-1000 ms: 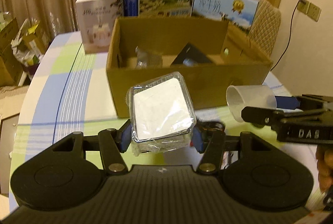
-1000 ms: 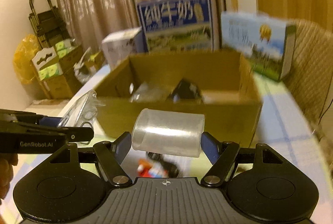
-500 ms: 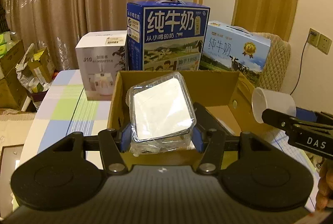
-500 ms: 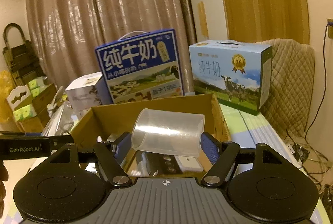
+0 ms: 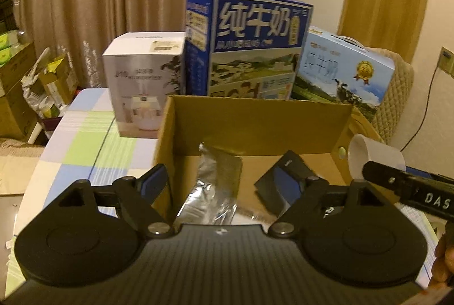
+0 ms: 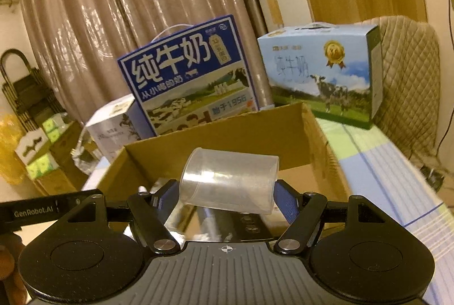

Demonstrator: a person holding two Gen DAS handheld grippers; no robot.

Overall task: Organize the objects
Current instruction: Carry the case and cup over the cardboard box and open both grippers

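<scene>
My left gripper (image 5: 225,181) hangs over the open cardboard box (image 5: 255,123), and its jaws are opening with nothing pressed between the pads. Below them a clear-wrapped white packet (image 5: 218,186) shows as a blur inside the box, next to a black object (image 5: 286,177). My right gripper (image 6: 227,193) is shut on a clear plastic cup (image 6: 229,181) that lies on its side, held above the box's near wall (image 6: 227,135). In the left wrist view the cup (image 5: 374,157) and a right finger (image 5: 411,188) come in from the right.
Behind the box stand a dark blue milk carton (image 5: 249,44), a light blue milk carton (image 5: 340,72) and a white appliance box (image 5: 142,89). The checked tablecloth (image 5: 85,146) runs to the left. A quilted chair (image 6: 405,72) stands at the right, and cartons (image 5: 17,95) crowd the floor at the left.
The left jaws have spread and the wrapped packet has left them, dropping into the box. Both grippers have moved forward over the box, the right one still holding the cup.
</scene>
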